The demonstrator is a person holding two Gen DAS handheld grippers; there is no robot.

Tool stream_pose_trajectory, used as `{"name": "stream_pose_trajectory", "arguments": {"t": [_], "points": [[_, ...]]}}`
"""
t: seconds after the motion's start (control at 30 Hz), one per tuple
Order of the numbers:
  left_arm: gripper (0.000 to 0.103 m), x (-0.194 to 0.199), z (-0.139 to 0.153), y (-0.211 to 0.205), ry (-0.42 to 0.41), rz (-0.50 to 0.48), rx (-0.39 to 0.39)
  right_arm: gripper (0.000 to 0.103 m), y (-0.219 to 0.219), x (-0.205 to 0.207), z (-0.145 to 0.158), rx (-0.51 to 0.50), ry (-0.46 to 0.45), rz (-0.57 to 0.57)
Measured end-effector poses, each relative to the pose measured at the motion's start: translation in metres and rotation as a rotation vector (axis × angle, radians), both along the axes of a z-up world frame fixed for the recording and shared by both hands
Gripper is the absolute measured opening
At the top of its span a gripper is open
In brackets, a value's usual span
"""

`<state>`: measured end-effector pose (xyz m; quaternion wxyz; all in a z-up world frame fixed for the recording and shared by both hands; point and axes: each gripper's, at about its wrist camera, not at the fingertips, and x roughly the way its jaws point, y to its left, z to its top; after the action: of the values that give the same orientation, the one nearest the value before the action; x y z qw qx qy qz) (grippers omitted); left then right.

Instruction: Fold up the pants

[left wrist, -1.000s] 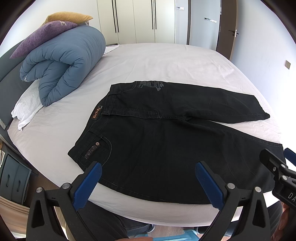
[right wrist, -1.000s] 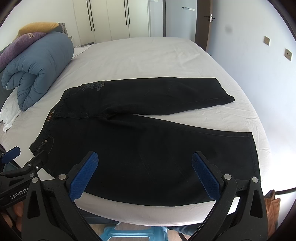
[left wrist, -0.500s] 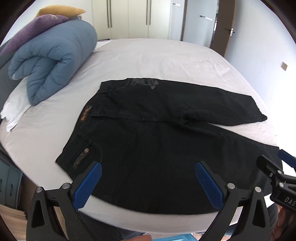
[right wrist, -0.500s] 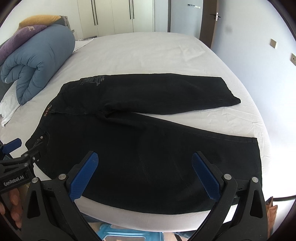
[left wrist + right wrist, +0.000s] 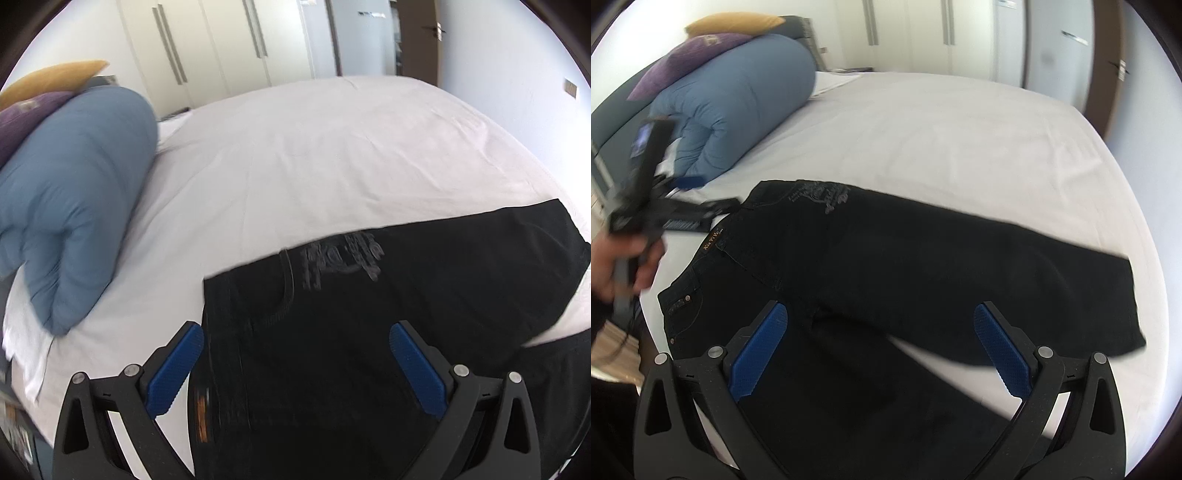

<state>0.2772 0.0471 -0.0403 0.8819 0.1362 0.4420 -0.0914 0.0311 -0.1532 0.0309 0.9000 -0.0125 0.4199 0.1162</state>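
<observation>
Black pants (image 5: 886, 266) lie flat on the white bed (image 5: 942, 140), waistband to the left, both legs spread to the right. In the left wrist view the pants (image 5: 369, 314) fill the lower right, with a grey print near the waist. My left gripper (image 5: 295, 365) is open and empty, low over the waistband's far corner. It also shows in the right wrist view (image 5: 698, 203), held by a hand at the left. My right gripper (image 5: 879, 350) is open and empty above the crotch and near leg.
A rolled blue duvet (image 5: 74, 206) with purple and yellow pillows (image 5: 701, 48) lies along the bed's left side. White wardrobes (image 5: 221, 48) and a door (image 5: 1104, 62) stand behind. Bare sheet (image 5: 332, 147) stretches beyond the pants.
Both grippers have moved forward over the bed and closer to the pants. The left one swung to the far waistband corner. Both stay open. The pants have not moved.
</observation>
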Motion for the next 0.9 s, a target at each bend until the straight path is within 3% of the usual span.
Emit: {"name": "stream_pose_trajectory", "arguments": {"t": [0.07, 0.17, 0.23, 0.3, 0.53, 0.67, 0.73, 0.87, 0.9], "points": [[0.100, 0.040, -0.014, 0.000, 0.045, -0.055, 0.022, 0.098, -0.001, 0.024, -0.004, -0.021, -0.005, 0.066], [0.081, 0.086, -0.038, -0.005, 0.120, -0.155, 0.068, 0.092, -0.001, 0.051, -0.016, -0.047, 0.013, 0.146], [0.079, 0.105, -0.055, -0.015, 0.175, -0.237, 0.113, 0.085, -0.003, 0.067, -0.027, -0.045, 0.039, 0.196], [0.079, 0.118, -0.069, -0.024, 0.218, -0.300, 0.150, 0.084, -0.006, 0.077, -0.040, -0.038, 0.061, 0.224], [0.079, 0.152, -0.083, -0.032, 0.323, -0.418, 0.136, 0.080, -0.012, 0.120, -0.074, 0.008, 0.116, 0.271], [0.068, 0.167, -0.090, -0.025, 0.410, -0.428, 0.090, 0.079, -0.013, 0.127, -0.082, 0.034, 0.110, 0.307], [0.063, 0.170, -0.096, -0.022, 0.444, -0.418, 0.082, 0.073, -0.012, 0.136, -0.082, 0.049, 0.113, 0.325], [0.024, 0.160, -0.091, -0.028, 0.455, -0.442, 0.070, 0.065, 0.003, 0.161, -0.079, 0.030, 0.099, 0.356], [0.021, 0.157, -0.089, -0.032, 0.444, -0.441, 0.082, 0.062, 0.006, 0.164, -0.077, 0.029, 0.095, 0.362]]}}
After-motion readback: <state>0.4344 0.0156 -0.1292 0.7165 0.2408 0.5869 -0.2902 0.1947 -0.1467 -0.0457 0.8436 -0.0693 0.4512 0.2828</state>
